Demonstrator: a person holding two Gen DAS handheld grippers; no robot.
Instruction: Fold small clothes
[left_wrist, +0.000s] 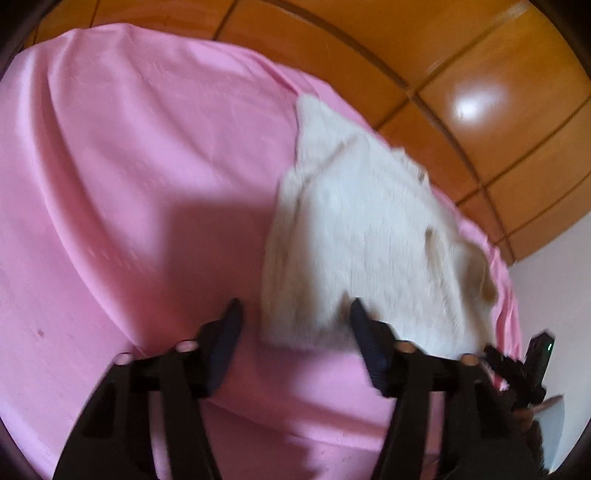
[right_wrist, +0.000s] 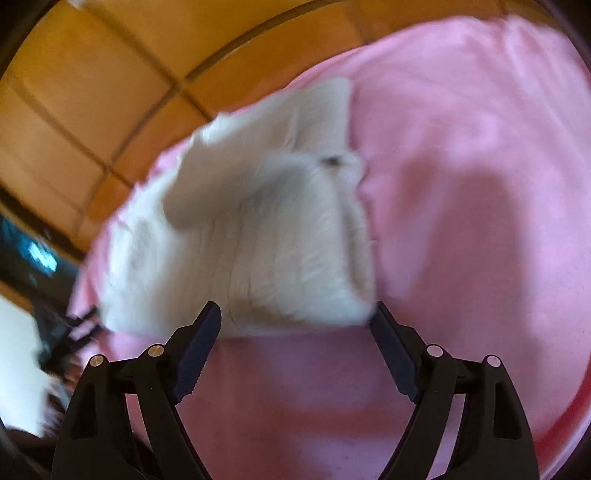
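Left wrist: my left tool (left_wrist: 295, 310) hangs spread and empty over the near hem of the cream knit garment (left_wrist: 365, 236), which lies on the pink sheet (left_wrist: 129, 166) — soft, light, floppy, so I'd pinch a corner. Right wrist: right tool (right_wrist: 297, 314) also spread, and here alone a dark speck shows on the knit.

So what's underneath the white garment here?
The white garment lies on a pink sheet, which shows all around its edges. Whatever sits beneath the sheet, or between the garment's folded layers, is covered. Both grippers, left and right, are open, holding nothing.
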